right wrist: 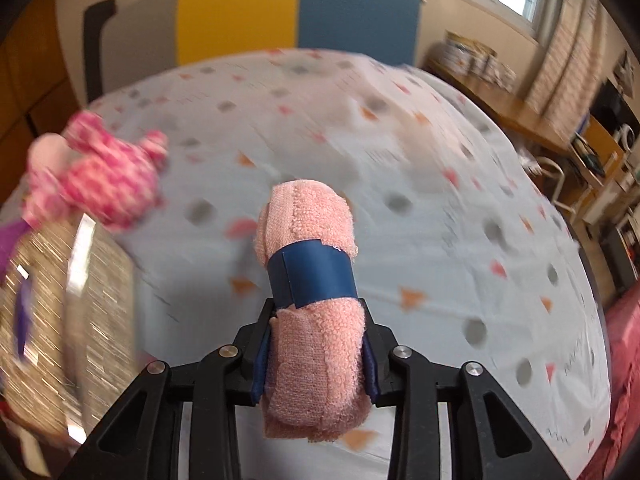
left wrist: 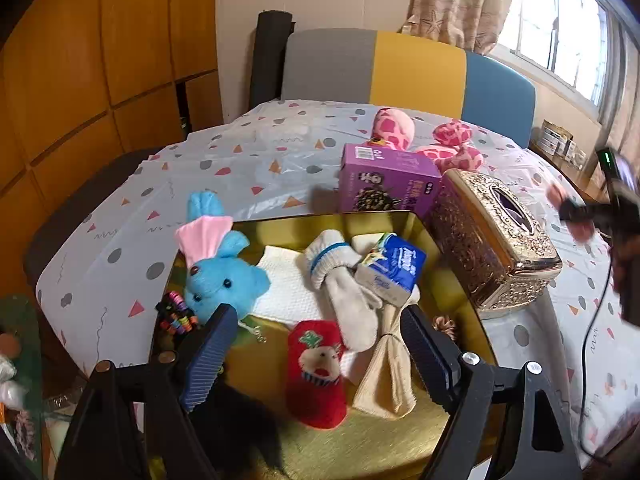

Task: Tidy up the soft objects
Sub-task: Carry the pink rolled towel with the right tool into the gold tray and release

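Right gripper [right wrist: 316, 356] clamped on the rolled pink towel [right wrist: 310, 272], aloft over the worktop [right wrist: 460, 208]; best carried level over the ornate tissue box [left wrist: 496, 240] into the gold tray [left wrist: 360, 440] beside the socks, left gripper [left wrist: 316, 344], jaws apart, clear.

Between right jaws: peach-pink rolled towel [right wrist: 310, 316], navy band [right wrist: 314, 274]. Between left jaws: red sock [left wrist: 317, 376] with bear print, cream mitten [left wrist: 348, 292], blue bunny [left wrist: 222, 276], gold tray [left wrist: 360, 440]. Beyond: purple box [left wrist: 386, 178], pink-spotted plush [left wrist: 448, 148], pale counter [left wrist: 248, 160] cloth, grey dots, orange-pink triangles.
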`<action>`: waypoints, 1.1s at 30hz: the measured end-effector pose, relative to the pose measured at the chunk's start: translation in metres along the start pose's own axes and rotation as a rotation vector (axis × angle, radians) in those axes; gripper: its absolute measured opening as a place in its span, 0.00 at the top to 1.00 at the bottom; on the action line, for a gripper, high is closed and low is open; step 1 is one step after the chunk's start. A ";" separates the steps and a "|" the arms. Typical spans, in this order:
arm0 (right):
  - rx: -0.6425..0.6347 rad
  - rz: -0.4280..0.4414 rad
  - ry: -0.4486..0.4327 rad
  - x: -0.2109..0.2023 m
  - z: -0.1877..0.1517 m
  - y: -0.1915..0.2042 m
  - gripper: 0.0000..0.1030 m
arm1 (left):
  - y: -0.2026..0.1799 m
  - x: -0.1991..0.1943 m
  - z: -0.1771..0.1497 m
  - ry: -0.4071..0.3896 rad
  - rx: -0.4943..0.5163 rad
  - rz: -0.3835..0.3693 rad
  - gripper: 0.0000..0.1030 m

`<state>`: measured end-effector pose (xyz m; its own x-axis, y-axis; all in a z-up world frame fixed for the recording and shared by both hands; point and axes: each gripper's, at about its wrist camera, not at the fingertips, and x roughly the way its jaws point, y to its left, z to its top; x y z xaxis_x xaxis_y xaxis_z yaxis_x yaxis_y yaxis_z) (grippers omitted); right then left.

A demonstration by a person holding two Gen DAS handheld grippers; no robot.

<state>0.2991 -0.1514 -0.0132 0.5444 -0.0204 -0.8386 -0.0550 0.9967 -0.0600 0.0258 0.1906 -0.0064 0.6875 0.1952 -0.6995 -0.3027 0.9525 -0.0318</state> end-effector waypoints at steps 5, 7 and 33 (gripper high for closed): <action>-0.041 0.050 -0.060 -0.023 0.046 0.058 0.66 | 0.011 -0.007 -0.004 -0.011 -0.018 0.009 0.18; -0.057 0.081 -0.079 -0.033 0.059 0.079 0.66 | 0.014 -0.009 -0.005 -0.013 -0.027 0.012 0.18; -0.565 0.609 0.091 -0.101 -0.163 0.272 0.65 | 0.081 -0.024 -0.039 0.014 -0.192 0.122 0.16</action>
<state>0.0931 0.1090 -0.0333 0.2153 0.4784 -0.8513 -0.7424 0.6466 0.1755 -0.0405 0.2539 -0.0201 0.6291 0.3014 -0.7165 -0.5038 0.8600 -0.0806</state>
